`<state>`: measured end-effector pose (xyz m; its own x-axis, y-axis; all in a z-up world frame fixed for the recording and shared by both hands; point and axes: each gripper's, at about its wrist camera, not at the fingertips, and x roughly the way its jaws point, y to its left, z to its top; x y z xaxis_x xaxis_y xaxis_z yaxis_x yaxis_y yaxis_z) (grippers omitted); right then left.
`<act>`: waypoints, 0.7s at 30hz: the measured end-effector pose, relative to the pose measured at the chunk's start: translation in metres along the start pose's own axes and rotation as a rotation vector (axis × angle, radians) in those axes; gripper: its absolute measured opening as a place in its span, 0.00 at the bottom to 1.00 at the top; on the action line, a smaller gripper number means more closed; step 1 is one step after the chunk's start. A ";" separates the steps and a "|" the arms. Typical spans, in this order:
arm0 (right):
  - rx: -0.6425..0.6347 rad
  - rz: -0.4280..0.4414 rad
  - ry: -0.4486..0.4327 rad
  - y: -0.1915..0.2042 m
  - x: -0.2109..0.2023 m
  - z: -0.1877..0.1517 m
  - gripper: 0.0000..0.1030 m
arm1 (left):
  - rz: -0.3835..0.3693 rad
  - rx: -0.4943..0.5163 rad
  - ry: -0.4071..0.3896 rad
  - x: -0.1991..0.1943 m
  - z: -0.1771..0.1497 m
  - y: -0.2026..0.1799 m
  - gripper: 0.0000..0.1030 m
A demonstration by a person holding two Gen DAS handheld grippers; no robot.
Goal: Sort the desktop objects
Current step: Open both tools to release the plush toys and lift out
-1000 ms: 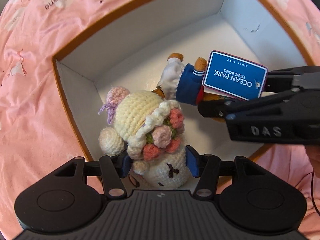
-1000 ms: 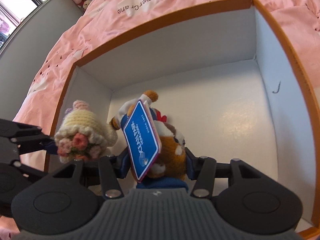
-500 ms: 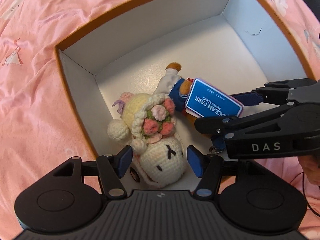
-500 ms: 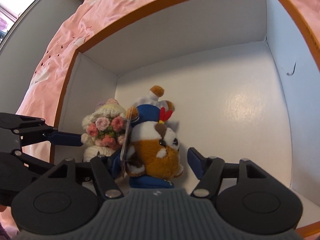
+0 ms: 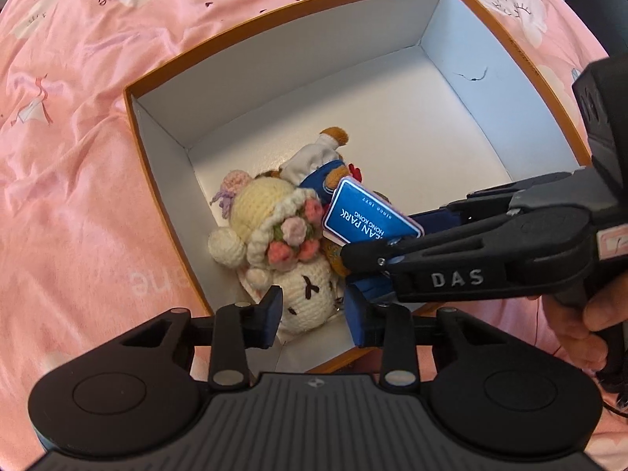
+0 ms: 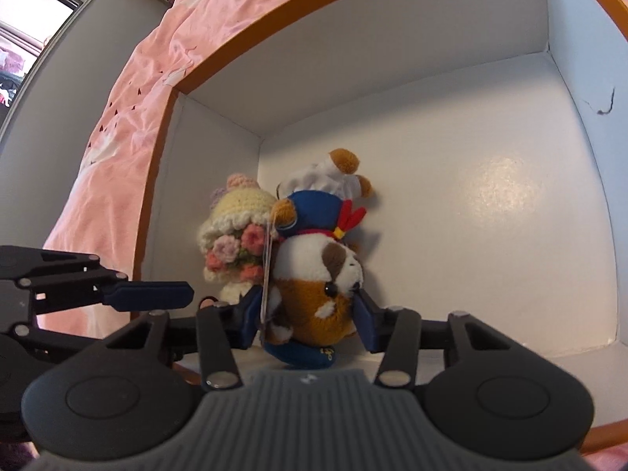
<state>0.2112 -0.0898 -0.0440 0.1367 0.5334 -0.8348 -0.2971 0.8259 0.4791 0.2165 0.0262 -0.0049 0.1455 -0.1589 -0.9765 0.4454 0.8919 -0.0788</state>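
Support surface: bed covered by a wrinkled pink fabric sheet (image 5: 78, 204) with white cloud and crane prints plus "Paper Crane" lettering at the far side. Directly on the sheet: one open rectangular cardboard box (image 5: 463, 86), orange outside and rim, white inside, sitting roughly centre and rotated at an angle. The sheet shows on the left, far and right of the box. Right wrist view shows the sheet (image 6: 129, 125) draping down at the left, past the box (image 6: 392, 27) rim.
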 end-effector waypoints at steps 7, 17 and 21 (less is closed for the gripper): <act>-0.015 -0.025 0.023 0.002 0.009 -0.002 0.50 | -0.004 -0.008 -0.019 0.006 0.000 0.002 0.38; -0.129 -0.157 -0.138 0.019 -0.012 -0.025 0.62 | 0.084 0.001 -0.136 -0.002 -0.019 -0.012 0.48; -0.169 -0.185 -0.245 0.024 -0.029 -0.034 0.64 | 0.128 -0.036 -0.224 -0.010 -0.032 -0.019 0.48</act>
<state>0.1676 -0.0915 -0.0180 0.4197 0.4227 -0.8032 -0.3952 0.8818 0.2575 0.1777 0.0241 -0.0001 0.3925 -0.1298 -0.9105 0.3794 0.9247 0.0317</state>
